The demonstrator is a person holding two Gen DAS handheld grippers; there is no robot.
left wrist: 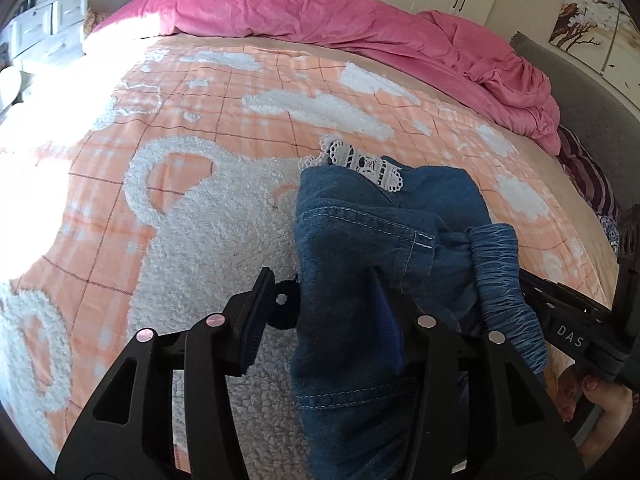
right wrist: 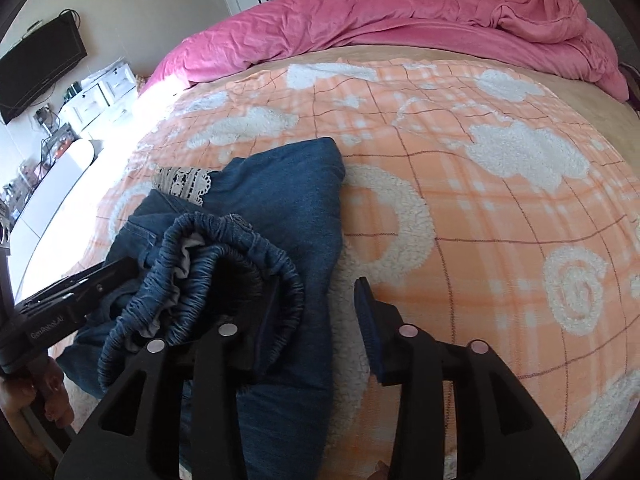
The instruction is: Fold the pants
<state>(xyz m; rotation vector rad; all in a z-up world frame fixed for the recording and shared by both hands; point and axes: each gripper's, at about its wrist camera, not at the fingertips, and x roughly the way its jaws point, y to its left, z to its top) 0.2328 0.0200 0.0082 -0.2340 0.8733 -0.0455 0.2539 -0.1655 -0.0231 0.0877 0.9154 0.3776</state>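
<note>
While the pants [left wrist: 360, 248] lie bunched on the peach blanket [left wrist: 192, 184], my left gripper [left wrist: 320, 304] stands open, denim draped over one finger. My right gripper [right wrist: 320, 308] gapes too, one finger inside the elastic waistband [right wrist: 224, 264].

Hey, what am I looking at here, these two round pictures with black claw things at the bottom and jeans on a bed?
There is no robot here. A person holds a two-finger gripper in each hand, and a fisheye camera on each one looks forward along its fingers, which is why the pictures bulge. One picture is from the left gripper, the other from the right gripper. Both look down on a bed with an orange checked blanket and a bunched pink duvet at the far side. On the blanket lie blue denim pants with white lace trim and a gathered elastic waistband. Both grippers are open. The left one straddles an edge of the denim, and one right finger sits in the waistband opening.
</note>
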